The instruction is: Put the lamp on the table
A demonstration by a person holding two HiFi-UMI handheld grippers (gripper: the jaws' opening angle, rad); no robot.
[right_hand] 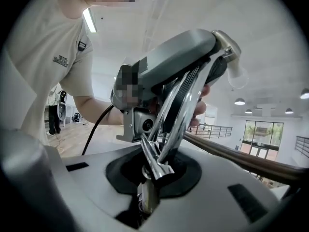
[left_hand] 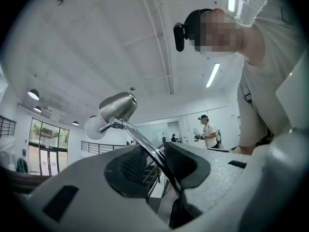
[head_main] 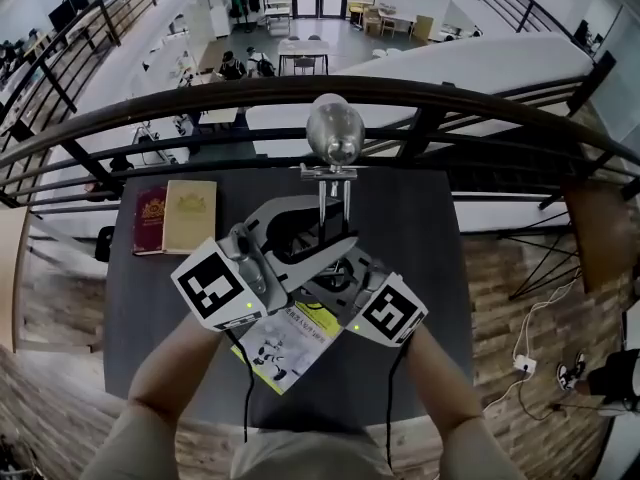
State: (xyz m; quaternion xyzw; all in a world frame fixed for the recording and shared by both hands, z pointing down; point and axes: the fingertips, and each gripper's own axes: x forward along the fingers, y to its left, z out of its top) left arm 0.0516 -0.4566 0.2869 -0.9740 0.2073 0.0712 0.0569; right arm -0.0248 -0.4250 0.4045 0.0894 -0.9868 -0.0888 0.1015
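Left gripper (left_hand: 162,164) jaws clamped on lamp (left_hand: 118,107) arm; right gripper (right_hand: 153,170) jaws clamped too, seemingly at its hinge.

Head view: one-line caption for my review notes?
Left gripper and right gripper hold a chrome desk lamp above a dark grey table.

The right gripper (right_hand: 152,170) has its jaws closed on the lamp (right_hand: 186,105), pinching the chrome rods where they meet at a joint. The rods slant up to the right, between the jaws of the left gripper (right_hand: 205,69), with a white bulb (right_hand: 236,74) just past its tip. A cable (right_hand: 96,122) hangs from that gripper. A person's shirt (right_hand: 43,66) fills the left side. A handrail (right_hand: 241,161) crosses at the right.
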